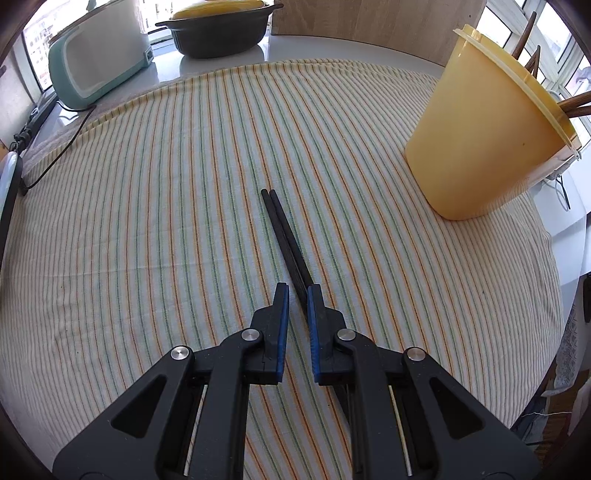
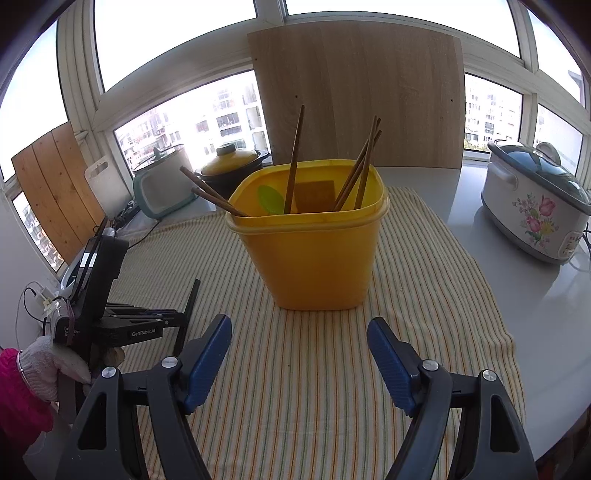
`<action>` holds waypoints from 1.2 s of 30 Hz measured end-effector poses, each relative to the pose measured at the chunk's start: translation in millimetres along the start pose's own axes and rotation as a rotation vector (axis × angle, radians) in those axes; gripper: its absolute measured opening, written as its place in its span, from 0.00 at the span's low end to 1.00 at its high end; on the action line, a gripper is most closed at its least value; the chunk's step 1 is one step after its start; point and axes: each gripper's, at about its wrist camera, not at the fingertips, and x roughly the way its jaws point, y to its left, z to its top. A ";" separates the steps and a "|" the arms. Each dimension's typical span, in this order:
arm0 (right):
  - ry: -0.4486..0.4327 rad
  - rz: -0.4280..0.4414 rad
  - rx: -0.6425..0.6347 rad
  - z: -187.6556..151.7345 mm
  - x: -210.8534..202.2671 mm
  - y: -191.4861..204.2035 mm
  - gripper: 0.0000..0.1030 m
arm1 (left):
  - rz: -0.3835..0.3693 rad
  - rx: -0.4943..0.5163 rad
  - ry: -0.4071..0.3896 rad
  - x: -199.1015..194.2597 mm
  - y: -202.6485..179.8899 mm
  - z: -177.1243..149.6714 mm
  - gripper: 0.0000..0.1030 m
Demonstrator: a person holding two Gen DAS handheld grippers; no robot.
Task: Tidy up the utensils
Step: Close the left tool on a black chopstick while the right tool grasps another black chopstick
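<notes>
A pair of black chopsticks lies on the striped cloth, running from mid-table back under my left gripper. The jaws stand narrowly apart astride the chopsticks; I cannot tell whether they grip them. In the right wrist view the chopsticks appear raised on end beside the left gripper. The yellow container stands at the right; in the right wrist view it holds several brown chopsticks and a green utensil. My right gripper is open and empty in front of it.
A teal appliance and a dark pot with a yellow lid stand at the back left. A wooden board leans against the window. A white flowered cooker stands at the right. Cables lie at the left edge.
</notes>
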 end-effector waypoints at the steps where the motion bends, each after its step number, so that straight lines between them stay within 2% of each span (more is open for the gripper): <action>1: 0.001 0.001 0.000 -0.3 0.6 0.4 0.76 | 0.001 -0.001 -0.001 0.5 -0.6 0.5 0.08; 11: 0.001 0.004 -0.001 -2.2 -2.8 -1.0 0.76 | 0.009 0.015 -0.002 3.0 -5.0 3.3 0.08; 21: 0.022 0.016 0.008 -4.0 3.3 0.8 0.76 | -0.013 -0.023 0.004 2.8 6.6 2.2 0.08; 28: 0.021 0.024 -0.007 -4.8 0.4 6.2 0.76 | 0.023 0.029 0.021 12.1 -5.3 8.0 0.08; 36: 0.069 0.058 -0.043 -7.2 9.6 21.2 0.72 | 0.007 0.002 0.004 4.5 8.5 -2.1 0.08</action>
